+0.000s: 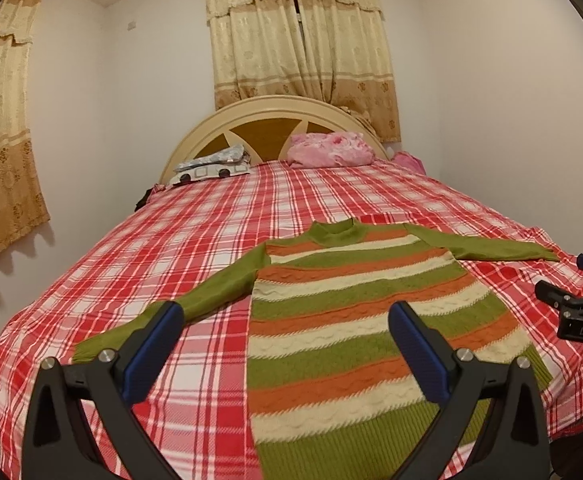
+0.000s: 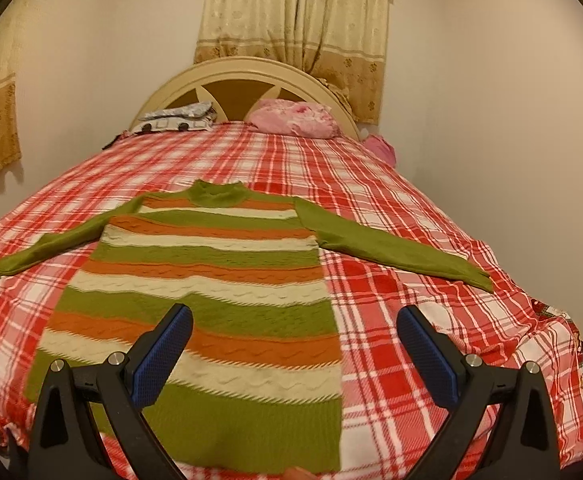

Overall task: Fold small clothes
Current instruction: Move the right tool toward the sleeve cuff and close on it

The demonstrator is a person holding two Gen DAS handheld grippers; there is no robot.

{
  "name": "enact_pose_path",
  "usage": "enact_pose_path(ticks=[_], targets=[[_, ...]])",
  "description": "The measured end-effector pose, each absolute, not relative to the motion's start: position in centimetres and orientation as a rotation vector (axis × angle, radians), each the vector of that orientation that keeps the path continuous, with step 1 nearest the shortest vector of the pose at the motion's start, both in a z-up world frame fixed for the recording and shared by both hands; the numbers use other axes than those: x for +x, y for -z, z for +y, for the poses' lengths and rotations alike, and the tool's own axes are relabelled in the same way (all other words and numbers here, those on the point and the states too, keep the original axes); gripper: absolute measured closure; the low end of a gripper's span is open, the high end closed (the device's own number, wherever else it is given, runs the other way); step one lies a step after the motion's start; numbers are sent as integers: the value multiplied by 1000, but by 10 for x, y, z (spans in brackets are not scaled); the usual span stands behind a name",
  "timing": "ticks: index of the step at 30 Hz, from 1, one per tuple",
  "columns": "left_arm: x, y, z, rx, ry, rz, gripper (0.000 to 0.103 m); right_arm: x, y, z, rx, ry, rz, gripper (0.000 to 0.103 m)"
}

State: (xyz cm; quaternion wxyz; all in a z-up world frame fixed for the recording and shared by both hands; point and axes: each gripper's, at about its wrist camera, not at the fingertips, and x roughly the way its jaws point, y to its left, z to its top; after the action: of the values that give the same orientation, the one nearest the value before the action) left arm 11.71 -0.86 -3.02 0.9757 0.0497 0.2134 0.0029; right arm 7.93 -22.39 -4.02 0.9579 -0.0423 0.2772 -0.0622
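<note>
Left wrist view: sweater (image 1: 355, 320) lies flat on the bed (image 1: 211, 220), sleeves spread, collar at the far end, hem nearest; long axis runs straight away from both tongs. Left tongs (image 1: 287, 348) wide apart, empty, over its left edge, left sleeve (image 1: 195, 300) nearer. Right tongs (image 2: 295, 344) equally wide, empty, over the right edge; right sleeve (image 2: 391, 248) lies ahead-right. Likely first fold: sleeves inward.

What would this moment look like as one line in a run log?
stage: before first fold | green, orange and cream striped knit sweater: flat, sleeves spread, on red plaid bedsheet | left gripper: open, empty | right gripper: open, empty
</note>
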Motion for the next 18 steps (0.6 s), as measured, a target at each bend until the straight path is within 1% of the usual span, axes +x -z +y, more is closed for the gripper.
enact_pose_path(ticks=[18], targets=[[223,54,-42,84,23,519,0,177,76,-328,-17,286,693,1]])
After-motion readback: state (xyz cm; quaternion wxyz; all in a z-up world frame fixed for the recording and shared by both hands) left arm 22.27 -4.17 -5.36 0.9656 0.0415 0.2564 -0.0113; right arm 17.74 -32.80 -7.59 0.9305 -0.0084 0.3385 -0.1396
